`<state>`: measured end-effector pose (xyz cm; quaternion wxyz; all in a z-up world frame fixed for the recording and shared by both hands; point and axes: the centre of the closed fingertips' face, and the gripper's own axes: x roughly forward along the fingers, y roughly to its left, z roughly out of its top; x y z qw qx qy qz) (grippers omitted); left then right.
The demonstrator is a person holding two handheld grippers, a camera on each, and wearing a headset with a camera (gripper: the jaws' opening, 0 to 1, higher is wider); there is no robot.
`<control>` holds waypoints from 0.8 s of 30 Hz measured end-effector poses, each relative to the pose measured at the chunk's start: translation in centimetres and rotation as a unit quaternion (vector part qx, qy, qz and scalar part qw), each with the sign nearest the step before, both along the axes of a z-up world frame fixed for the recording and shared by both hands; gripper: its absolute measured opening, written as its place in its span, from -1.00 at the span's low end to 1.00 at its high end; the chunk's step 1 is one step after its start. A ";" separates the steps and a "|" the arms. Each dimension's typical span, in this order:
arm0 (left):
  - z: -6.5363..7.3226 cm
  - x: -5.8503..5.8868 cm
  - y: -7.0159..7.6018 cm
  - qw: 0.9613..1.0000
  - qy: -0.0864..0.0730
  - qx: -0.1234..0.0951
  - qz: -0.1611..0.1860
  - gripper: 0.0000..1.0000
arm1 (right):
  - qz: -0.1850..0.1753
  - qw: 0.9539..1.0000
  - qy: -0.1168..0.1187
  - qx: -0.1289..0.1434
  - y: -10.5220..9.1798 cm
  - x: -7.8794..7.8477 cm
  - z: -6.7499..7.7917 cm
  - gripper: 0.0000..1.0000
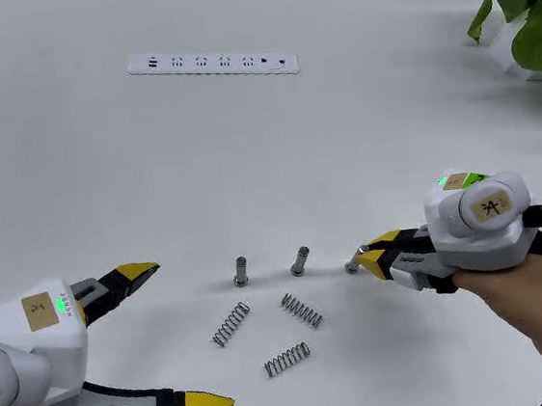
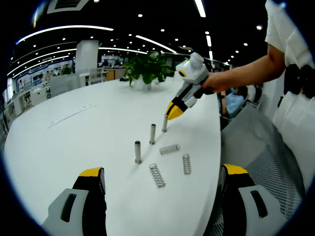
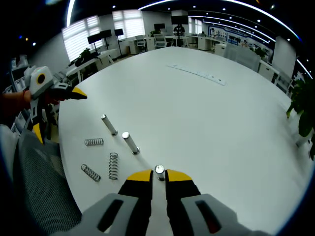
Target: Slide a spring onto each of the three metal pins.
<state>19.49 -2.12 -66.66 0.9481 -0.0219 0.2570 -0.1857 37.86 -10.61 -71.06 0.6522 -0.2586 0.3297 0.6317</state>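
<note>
Grips the right pin (image 1: 355,263) in the right gripper (image 1: 372,258), jaws closed on its upper end, toward the near right of the table (image 1: 104,182). Holds the left gripper (image 1: 190,335) spread wide and empty at the near left edge. Shows the middle pin (image 1: 300,260) and left pin (image 1: 240,271) upright and bare in the same row, three springs (image 1: 302,310) lying loose just nearer the front edge, a strip (image 1: 213,63) toward the far edge, and a plant (image 1: 521,2) at the far right corner.

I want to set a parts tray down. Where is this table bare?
Bare: the wide stretch between the power strip and the pins, and rightward toward the plant. Crowded: the three springs before the pins, flanked by the left hand-held gripper and the right hand-held gripper.
</note>
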 end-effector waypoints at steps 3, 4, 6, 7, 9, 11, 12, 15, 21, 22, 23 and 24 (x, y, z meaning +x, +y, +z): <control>0.0 0.0 0.0 1.000 0.000 0.001 0.000 1.00 | -0.001 1.000 0.000 0.001 0.0 -0.2 0.3 -0.77; 0.0 0.0 0.1 1.000 0.000 0.000 -0.001 1.00 | -0.001 1.000 0.000 0.002 0.0 -0.3 0.4 -0.76; -0.2 -0.1 0.2 1.000 0.000 0.001 -0.001 1.00 | -0.001 1.000 -0.001 0.003 0.0 -0.2 0.4 -0.74; -0.1 -0.1 0.1 1.000 0.000 0.001 -0.001 1.00 | -0.002 1.000 -0.001 0.004 0.0 -0.2 0.5 -0.73; 0.0 0.0 0.1 1.000 0.000 0.002 -0.001 1.00 | -0.003 1.000 -0.002 0.007 0.0 -0.1 0.5 -0.72; 0.1 0.0 0.0 1.000 0.000 0.002 -0.001 1.00 | -0.006 1.000 -0.002 0.011 -0.2 0.0 0.7 -0.70; 0.2 0.0 -0.1 1.000 0.000 0.002 -0.001 1.00 | -0.008 1.000 -0.002 0.012 -0.3 0.0 0.7 -0.66; 0.0 0.0 0.1 1.000 0.000 0.003 -0.002 1.00 | -0.009 1.000 -0.004 0.016 -0.5 0.1 0.9 -0.61; 0.4 0.1 -0.1 1.000 -0.001 0.005 -0.002 1.00 | -0.011 1.000 -0.009 0.025 -1.0 0.2 1.5 -0.53; 0.4 0.1 -0.2 1.000 -0.001 0.005 -0.002 1.00 | -0.010 1.000 -0.011 0.027 -1.2 0.3 1.6 -0.51; 0.4 0.1 -0.2 1.000 -0.001 0.006 -0.003 1.00 | -0.009 0.999 -0.013 0.028 -1.2 0.3 1.7 -0.49; 0.4 0.1 -0.2 1.000 -0.001 0.007 -0.003 1.00 | -0.007 0.999 -0.015 0.029 -1.3 0.4 1.8 -0.46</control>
